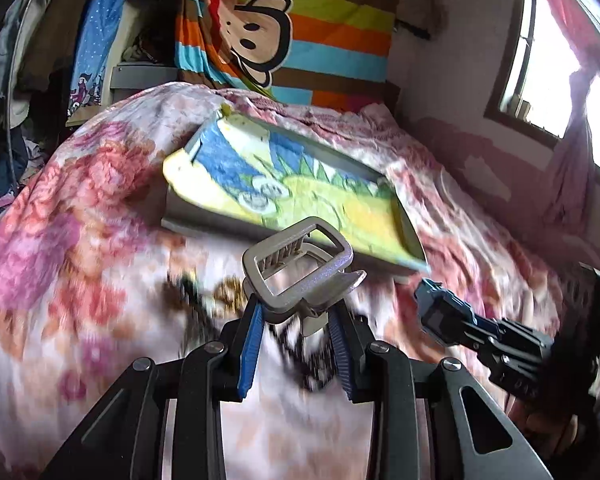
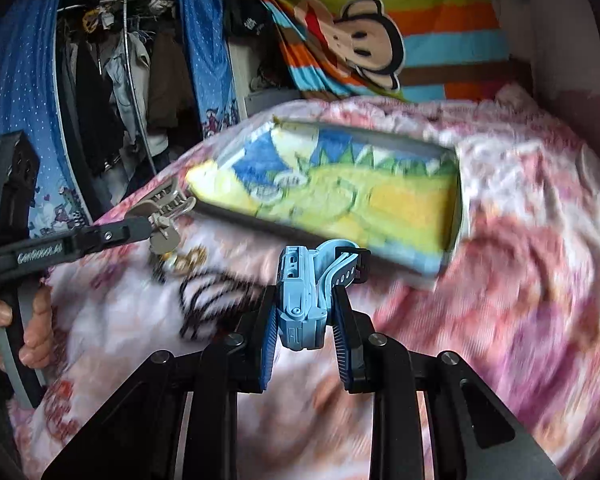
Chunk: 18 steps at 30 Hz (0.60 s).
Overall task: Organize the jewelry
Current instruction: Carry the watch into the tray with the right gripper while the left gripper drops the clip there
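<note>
Fingers of our left gripper clamp a silvery-grey hair claw; our right gripper pinches a light-blue watch. Both hang above the floral bedspread, before a tray lined with dinosaur cloth; blurred dark cord lies below.

Daylight glares white through the window, up right of the claw. The bedspread beneath smears with motion blur; fisheye bends the dark corners.
</note>
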Available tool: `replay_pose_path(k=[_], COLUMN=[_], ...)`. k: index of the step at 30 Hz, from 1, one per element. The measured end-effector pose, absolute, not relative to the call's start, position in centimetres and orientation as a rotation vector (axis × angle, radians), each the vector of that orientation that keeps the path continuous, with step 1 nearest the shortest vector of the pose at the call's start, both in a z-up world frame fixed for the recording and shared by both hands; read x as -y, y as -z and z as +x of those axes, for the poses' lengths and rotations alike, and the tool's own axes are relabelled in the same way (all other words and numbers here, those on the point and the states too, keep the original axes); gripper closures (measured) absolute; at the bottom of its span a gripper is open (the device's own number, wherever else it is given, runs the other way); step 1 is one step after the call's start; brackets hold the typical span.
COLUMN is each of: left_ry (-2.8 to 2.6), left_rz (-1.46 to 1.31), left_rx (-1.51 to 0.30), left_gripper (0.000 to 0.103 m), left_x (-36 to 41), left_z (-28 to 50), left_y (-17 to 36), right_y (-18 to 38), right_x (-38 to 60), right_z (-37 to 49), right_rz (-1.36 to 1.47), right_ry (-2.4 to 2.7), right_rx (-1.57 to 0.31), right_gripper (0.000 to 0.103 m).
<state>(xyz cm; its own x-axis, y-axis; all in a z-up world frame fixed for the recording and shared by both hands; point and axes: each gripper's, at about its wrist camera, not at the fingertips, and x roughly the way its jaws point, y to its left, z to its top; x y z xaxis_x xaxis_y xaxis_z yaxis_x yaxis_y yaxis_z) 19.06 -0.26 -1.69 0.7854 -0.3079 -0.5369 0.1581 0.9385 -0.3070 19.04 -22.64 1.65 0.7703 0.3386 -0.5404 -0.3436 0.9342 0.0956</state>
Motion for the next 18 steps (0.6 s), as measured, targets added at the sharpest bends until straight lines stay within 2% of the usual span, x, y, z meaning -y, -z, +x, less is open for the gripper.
replay_pose_path(k=[6,13,18], left_ry=[0.238,0.209,0.177], left_rz=[-0.275,-0.327,-0.277], left_rx=[-0.597,-0.643,-0.714], left_gripper=[0.072,0.072,0.072], left_x=[0.0,-1.3,-1.3], left_z=[25.3,31.1,33.1], left_y=[0.4,1.9,3.8], right_y=[-2.6,-0.2,1.5], right_x=[22.1,21.0,21.5], right_z=[24.1,29.7,30.5], right_rz=[0.013,0.09,0.145], right_ry=[-0.363,-0.337,-0.334], right_rx=[-0.544,-0.593,-0.652], right_gripper=[0.08,0.08,0.07])
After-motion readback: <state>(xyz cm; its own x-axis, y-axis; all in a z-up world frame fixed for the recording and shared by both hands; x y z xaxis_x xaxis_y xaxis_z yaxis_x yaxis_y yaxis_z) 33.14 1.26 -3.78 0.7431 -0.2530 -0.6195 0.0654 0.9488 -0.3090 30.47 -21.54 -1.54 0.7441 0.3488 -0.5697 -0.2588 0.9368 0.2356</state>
